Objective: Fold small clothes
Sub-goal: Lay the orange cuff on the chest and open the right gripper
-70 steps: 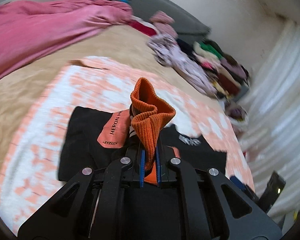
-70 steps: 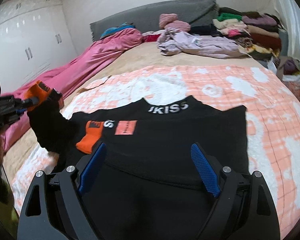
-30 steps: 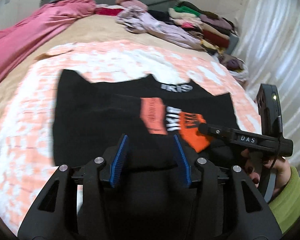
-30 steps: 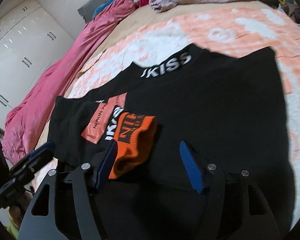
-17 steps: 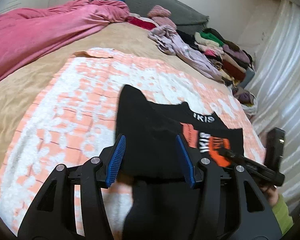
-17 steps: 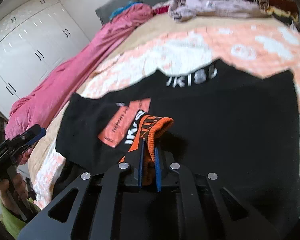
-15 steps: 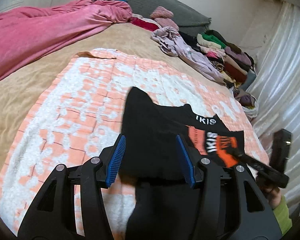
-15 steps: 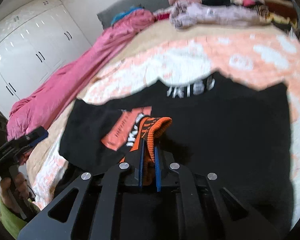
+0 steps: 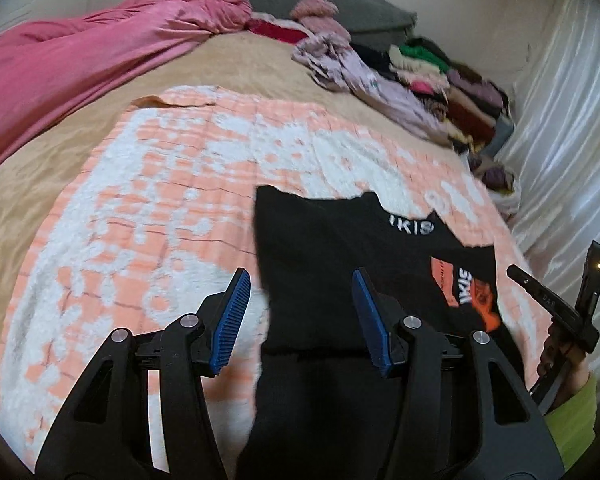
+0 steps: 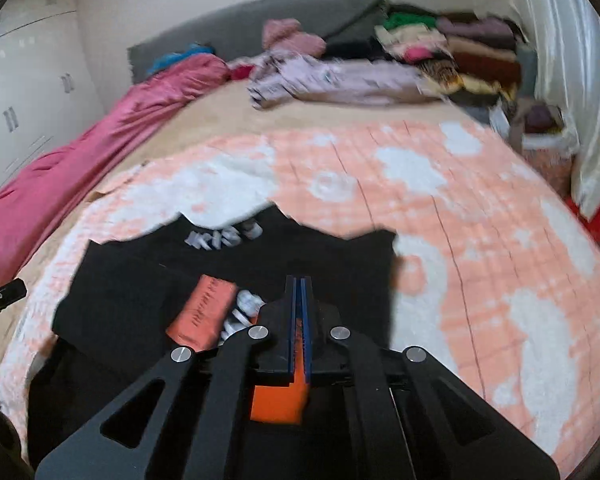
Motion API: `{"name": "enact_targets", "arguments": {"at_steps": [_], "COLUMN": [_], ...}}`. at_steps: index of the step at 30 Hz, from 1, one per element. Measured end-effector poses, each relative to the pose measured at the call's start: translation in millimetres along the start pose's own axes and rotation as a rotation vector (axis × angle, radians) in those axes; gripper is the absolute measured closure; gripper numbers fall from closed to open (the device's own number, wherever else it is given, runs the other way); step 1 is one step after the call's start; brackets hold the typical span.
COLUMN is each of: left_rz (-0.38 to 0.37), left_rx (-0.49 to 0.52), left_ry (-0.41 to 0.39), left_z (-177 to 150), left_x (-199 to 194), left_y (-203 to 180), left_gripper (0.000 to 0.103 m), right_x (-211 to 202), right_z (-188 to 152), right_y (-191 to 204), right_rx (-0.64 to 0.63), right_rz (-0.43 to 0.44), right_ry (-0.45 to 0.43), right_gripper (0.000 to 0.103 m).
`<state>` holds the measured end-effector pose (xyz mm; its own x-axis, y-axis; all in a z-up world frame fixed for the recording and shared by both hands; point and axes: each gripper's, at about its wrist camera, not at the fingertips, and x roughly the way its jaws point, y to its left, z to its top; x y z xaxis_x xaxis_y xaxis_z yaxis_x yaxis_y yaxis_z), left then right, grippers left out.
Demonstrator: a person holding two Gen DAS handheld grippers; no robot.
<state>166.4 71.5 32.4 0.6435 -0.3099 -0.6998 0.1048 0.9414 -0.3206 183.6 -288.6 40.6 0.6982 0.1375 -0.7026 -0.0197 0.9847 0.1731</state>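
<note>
- While I look along my left gripper (image 9: 300, 312), its blue pads (image 9: 230, 316) stand partly apart with nothing pressed between them; the edge of the black sweater (image 9: 331, 248) lies below the gap.
- Far left on the bed, a pink duvet (image 9: 80, 52) is bunched along the tan sheet (image 9: 32, 184).
- Moving right, the orange-and-white blanket (image 9: 148, 200) covers the middle of the bed, and the sweater lies on its right half, white lettering at the collar.
- The sleeve with its orange cuff (image 9: 485, 308) is folded across the sweater's right side, and there my right gripper (image 9: 519, 274) reaches in from the edge, held by a hand (image 9: 563, 364) in a green sleeve.
- In the right wrist view, my right gripper (image 10: 298, 292) has its pads pressed tight together, and the orange cuff (image 10: 280, 400) shows just below the fingers; I cannot tell for certain how much cloth is pinched.
- Farthest right, a lilac garment (image 10: 339, 80) and a stack of folded clothes (image 10: 459, 52) sit by the grey headboard (image 10: 240, 28).
</note>
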Motion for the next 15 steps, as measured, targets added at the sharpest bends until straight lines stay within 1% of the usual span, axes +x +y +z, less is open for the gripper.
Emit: {"name": "enact_targets", "arguments": {"at_steps": [3,4,6,7,9,11,13,15], "left_rz": [-0.012,-0.014,-0.004,0.003,0.024,0.047,0.064,0.073], "left_rx": [0.06,0.078,0.119,0.141,0.165,0.182,0.188,0.2], "left_ry": [0.037,0.044,0.066,0.083,0.118,0.154,0.179,0.184], "left_z": [3.8,4.9,6.6,6.9,5.3,2.1,-2.9,-6.8], "left_x": [16.5,21.3,34.7,44.1,60.5,75.9,86.6,92.0], "left_y": [-19.6,-24.4,-34.4,-39.0,-42.5,-42.8,-39.8,-38.9], "left_gripper": [0.058,0.058,0.058,0.058,0.058,0.058,0.058,0.057], "right_x": [5.3,7.0,9.8,13.9,21.8,31.3,42.8,50.2], "right_z": [-9.1,-11.9,-12.7,-13.1,-13.1,-14.7,-18.2,-23.4], "right_y": [-12.4,-18.1,-17.8,-15.6,-9.2,-5.0,-2.9,-1.4], "right_rx": [0.071,0.11,0.126,0.125,0.103,0.093,0.09,0.084], "right_rz": [0.048,0.088,0.133,0.139,0.14,0.116,0.1,0.088], "right_ry": [0.04,0.048,0.083,0.103,0.12,0.156,0.197,0.205], "right_gripper": [0.098,0.097,0.083,0.079,0.068,0.065,0.065,0.067]}}
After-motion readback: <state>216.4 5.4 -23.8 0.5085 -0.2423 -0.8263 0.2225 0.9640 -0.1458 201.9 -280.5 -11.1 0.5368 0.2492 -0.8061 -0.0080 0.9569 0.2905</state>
